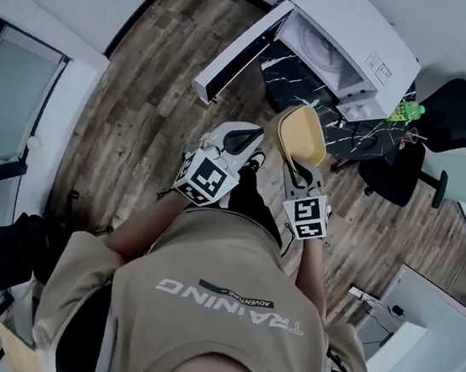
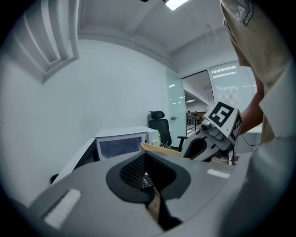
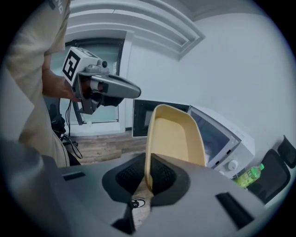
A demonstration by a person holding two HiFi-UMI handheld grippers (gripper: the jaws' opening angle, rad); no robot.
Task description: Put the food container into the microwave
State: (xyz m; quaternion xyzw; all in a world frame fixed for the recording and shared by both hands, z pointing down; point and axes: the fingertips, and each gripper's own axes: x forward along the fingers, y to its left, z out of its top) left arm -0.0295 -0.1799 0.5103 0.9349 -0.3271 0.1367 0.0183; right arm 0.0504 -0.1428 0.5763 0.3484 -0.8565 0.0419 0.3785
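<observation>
Wooden floor (image 1: 132, 107) beneath "TRAINING" shirt (image 1: 221, 330); right hand-held gripper (image 3: 147, 179) pinches food container (image 3: 175, 134).

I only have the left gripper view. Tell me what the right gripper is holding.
Observer: The right gripper is shut on the rim of a yellow food container, which is tipped on edge.
Operator: Report what's inside the microwave.
Observer: Head view shows the microwave open, with only its round turntable visible inside.
Operator: Name its support.
Observer: It stands on a dark marbled table.
</observation>
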